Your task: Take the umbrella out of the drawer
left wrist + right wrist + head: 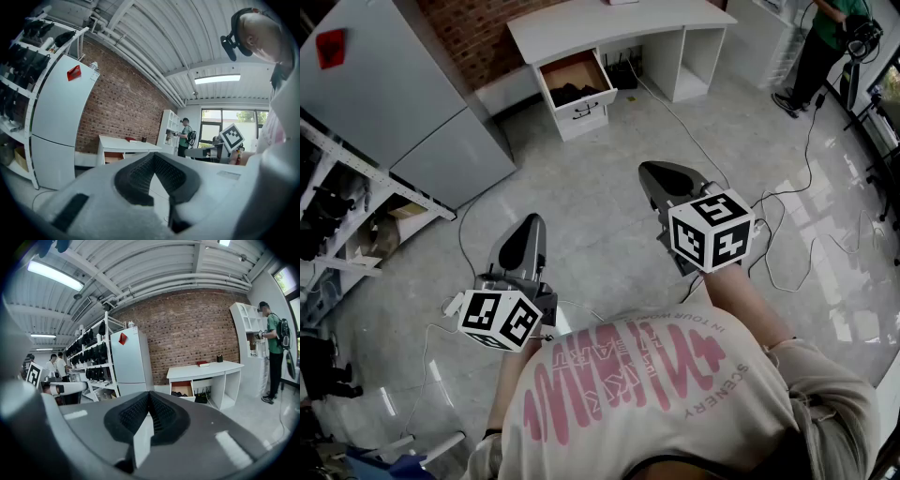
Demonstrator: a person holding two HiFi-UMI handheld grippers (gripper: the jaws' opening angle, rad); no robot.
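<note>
Closest in, the person's left gripper [531,225] and right gripper [660,172] are held out side by side at about waist height. Each has its jaws pressed together with nothing between them, so neither has hold of anything yet. Ahead and to the left of the left gripper stands the tall pale fridge [403,94]. Well ahead of both grippers is the white desk [619,28], and its drawer [581,111] is already pulled open, roughly in line with the gap between the two grippers. A dark shape [577,93] lies inside it. I take that for the umbrella, though from this far off I cannot make out its form. A cable [811,141] trails over the floor to the right of the right gripper, and more run ahead toward the desk. To my eye the job now is the approach: walk up clear of those cables and part one gripper's jaws before reaching in. Then come down from above, close across the umbrella's body and lift it clear of the drawer walls.
</note>
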